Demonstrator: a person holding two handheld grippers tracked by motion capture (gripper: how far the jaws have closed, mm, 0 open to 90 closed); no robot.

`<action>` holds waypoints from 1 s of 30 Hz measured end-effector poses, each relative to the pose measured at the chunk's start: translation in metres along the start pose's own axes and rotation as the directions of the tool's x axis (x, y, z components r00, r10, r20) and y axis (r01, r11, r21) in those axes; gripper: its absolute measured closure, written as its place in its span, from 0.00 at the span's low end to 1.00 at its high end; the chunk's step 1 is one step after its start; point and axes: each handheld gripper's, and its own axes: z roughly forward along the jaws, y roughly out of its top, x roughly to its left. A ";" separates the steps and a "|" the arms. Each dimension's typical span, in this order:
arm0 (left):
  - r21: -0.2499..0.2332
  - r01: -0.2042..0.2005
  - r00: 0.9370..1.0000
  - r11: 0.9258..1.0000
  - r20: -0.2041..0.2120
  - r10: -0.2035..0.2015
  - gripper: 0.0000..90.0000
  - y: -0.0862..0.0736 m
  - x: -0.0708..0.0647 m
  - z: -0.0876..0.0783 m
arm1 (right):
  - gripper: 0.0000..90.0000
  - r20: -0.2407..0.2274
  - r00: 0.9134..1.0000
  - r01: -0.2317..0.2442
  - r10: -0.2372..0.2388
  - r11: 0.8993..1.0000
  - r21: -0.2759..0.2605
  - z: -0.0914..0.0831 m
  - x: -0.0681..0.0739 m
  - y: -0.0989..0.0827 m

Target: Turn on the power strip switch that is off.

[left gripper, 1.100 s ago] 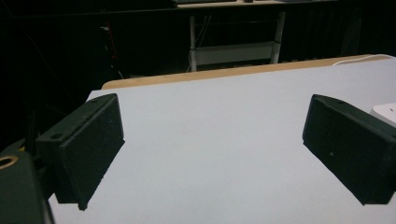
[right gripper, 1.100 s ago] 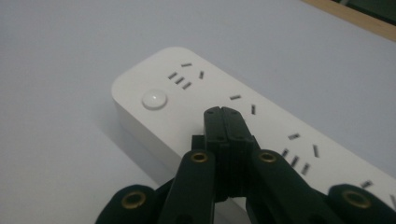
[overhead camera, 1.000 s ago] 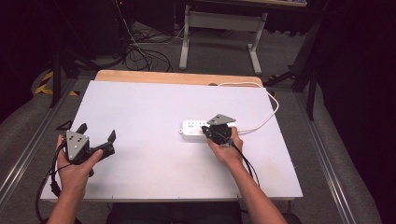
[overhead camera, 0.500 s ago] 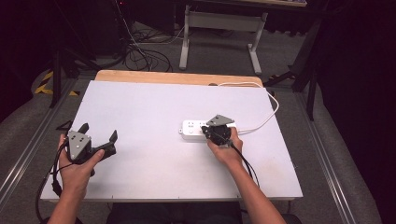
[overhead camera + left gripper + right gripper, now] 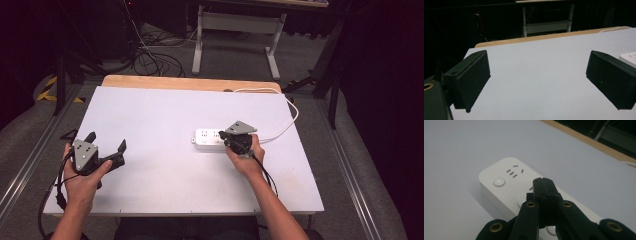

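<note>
A white power strip [image 5: 209, 139] lies right of the table's middle, its white cable [image 5: 286, 122] looping off to the far right edge. My right gripper [image 5: 231, 141] is shut with nothing between its jaws, hovering just over the strip's right half. In the right gripper view the closed tips of that gripper [image 5: 543, 185] sit above the power strip [image 5: 506, 182], between its round buttons. My left gripper [image 5: 106, 144] rests at the table's near left with its jaws wide open and empty. The left gripper view looks past its own gripper [image 5: 537, 77] at bare table, with a corner of the power strip [image 5: 629, 56] at far right.
The white table top [image 5: 160, 115] has a wooden strip [image 5: 190, 83] along its far edge. Beyond it stand a desk frame [image 5: 235, 30] and loose floor cables [image 5: 150, 57]. Metal rails [image 5: 360, 170] run along both sides.
The left gripper has drifted slightly toward the near left. The right gripper stays shut over the power strip, with almost no movement.
</note>
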 end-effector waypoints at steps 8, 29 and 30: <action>0.000 0.002 1.000 1.000 0.002 -0.002 0.07 0.000 0.000 0.001 | 1.00 -0.011 1.000 -0.020 0.020 0.999 -0.050 -0.013 -0.006 0.003; 0.003 0.009 1.000 1.000 -0.009 -0.009 0.06 0.000 0.002 0.001 | 0.60 -0.019 0.996 -0.088 0.086 0.967 -0.238 -0.059 -0.026 0.001; 0.004 0.010 1.000 1.000 -0.011 -0.010 0.06 0.000 0.002 0.001 | 0.56 -0.019 0.996 -0.087 0.085 0.965 -0.248 -0.059 -0.026 0.001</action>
